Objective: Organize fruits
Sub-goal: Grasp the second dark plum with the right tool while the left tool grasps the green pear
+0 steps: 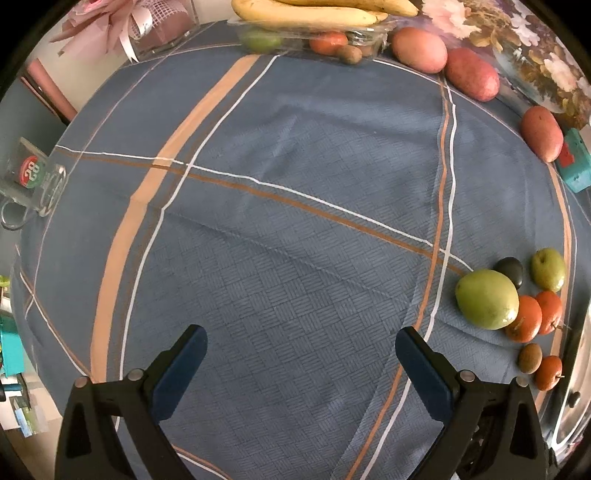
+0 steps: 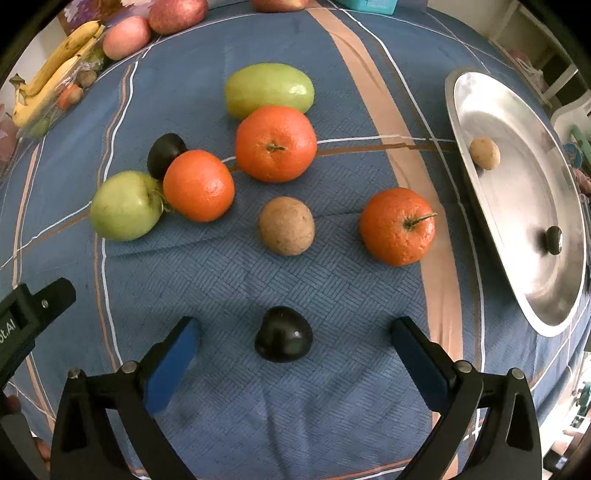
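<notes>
My right gripper (image 2: 295,332) is open, its fingers on either side of a dark plum (image 2: 283,334) that lies on the blue cloth without touching them. Beyond it lie a brown kiwi (image 2: 286,225), three oranges (image 2: 398,226) (image 2: 276,143) (image 2: 198,185), a second plum (image 2: 165,154), a green apple (image 2: 125,205) and a green mango (image 2: 269,90). A steel plate (image 2: 524,192) at the right holds a kiwi (image 2: 484,153) and a plum (image 2: 553,239). My left gripper (image 1: 301,350) is open and empty over bare cloth; the fruit cluster (image 1: 487,298) lies to its right.
At the far edge a clear tray (image 1: 306,35) holds bananas (image 1: 306,14) and small fruit, with red mangoes (image 1: 419,50) (image 1: 471,74) (image 1: 542,133) beside it. A teal box (image 1: 576,162) sits at the right and a glass mug (image 1: 33,181) at the left edge.
</notes>
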{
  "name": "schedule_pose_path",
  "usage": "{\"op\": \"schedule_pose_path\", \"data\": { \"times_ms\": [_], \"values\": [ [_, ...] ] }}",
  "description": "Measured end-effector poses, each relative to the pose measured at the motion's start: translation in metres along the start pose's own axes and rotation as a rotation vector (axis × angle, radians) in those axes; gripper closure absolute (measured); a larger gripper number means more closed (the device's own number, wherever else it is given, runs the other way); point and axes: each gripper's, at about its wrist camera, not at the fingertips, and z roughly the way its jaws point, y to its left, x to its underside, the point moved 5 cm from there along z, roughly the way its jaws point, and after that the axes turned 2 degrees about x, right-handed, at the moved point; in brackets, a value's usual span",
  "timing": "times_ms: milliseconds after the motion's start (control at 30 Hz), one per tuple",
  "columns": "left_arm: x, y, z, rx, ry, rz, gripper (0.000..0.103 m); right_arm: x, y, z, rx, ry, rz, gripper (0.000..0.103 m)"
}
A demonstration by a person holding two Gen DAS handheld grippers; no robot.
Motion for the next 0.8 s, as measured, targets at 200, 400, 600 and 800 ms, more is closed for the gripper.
{"op": "schedule_pose_path", "data": {
  "times_ms": [200,400,600,800],
  "values": [
    [0.001,0.001,-0.001,0.006,0.007,0.015,0.000,0.006,0.001,0.000,-0.001,-0.047,-0.010,0.000],
    [0.000,0.000,-0.005,0.018,-0.002,0.013,0.000,0.004,-0.003,-0.001,0.003,-0.006,-0.050,0.002],
    [-0.003,0.003,-0.010,0.032,-0.007,0.002,0.000,0.006,-0.003,-0.008,-0.015,-0.016,-0.062,0.032],
    [-0.006,0.002,-0.019,0.070,-0.031,-0.005,0.000,0.011,-0.010,-0.017,-0.072,-0.010,-0.040,0.068]
  ]
}}
